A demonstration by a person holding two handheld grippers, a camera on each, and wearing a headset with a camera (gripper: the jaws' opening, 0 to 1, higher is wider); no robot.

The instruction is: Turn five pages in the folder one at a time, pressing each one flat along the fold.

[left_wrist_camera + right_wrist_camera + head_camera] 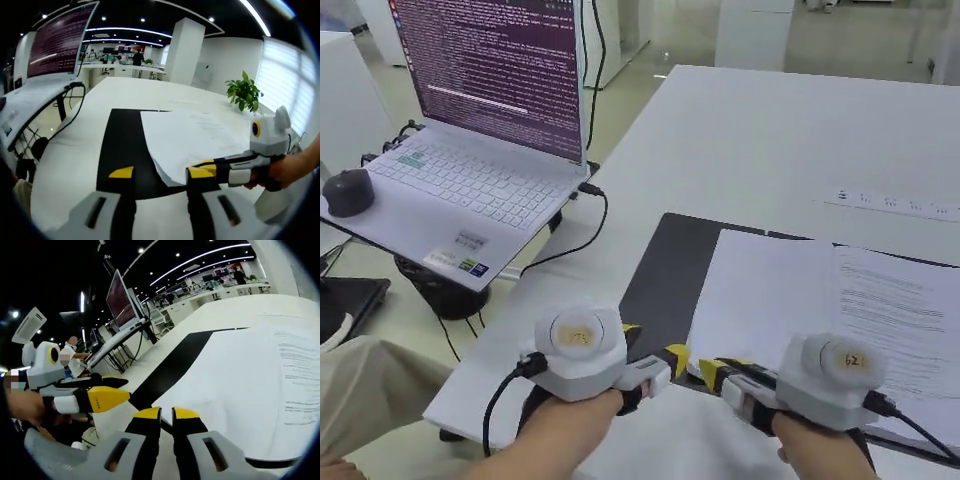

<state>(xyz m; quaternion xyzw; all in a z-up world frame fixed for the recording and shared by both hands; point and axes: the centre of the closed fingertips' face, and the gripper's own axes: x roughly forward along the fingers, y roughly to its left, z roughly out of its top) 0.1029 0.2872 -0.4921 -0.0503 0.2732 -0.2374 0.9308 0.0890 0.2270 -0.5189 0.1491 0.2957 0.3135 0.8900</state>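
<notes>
Closest to me are my two grippers, one in each hand, meeting at the near edge of the single black folder (660, 270), which lies open on the white tabletop (770, 140). On the right gripper (166, 413) the fingers are drawn down to a sliver at the near-left corner of the blank sheet (765, 290). I judge that corner is pinched between them, since in the left gripper view the paper edge curls up off the black cover just where they meet it. A corner hold makes sense: it lets me peel one leaf alone instead of dragging several. On the left gripper (160, 172) the fingers stand well apart and hold nothing, hovering over the bare cover just beside that corner, ready, I think, to steady the folder or press down along the fold. I count two sheet faces showing: the blank one and, touching it on the right, one printed sheet (900, 300). How many pages are turned already I cannot tell. Farther off are one open laptop (490, 120) on a stand beside the tabletop, one black mouse (348, 190), one narrow printed strip (890, 203), and one potted plant (243, 91).
</notes>
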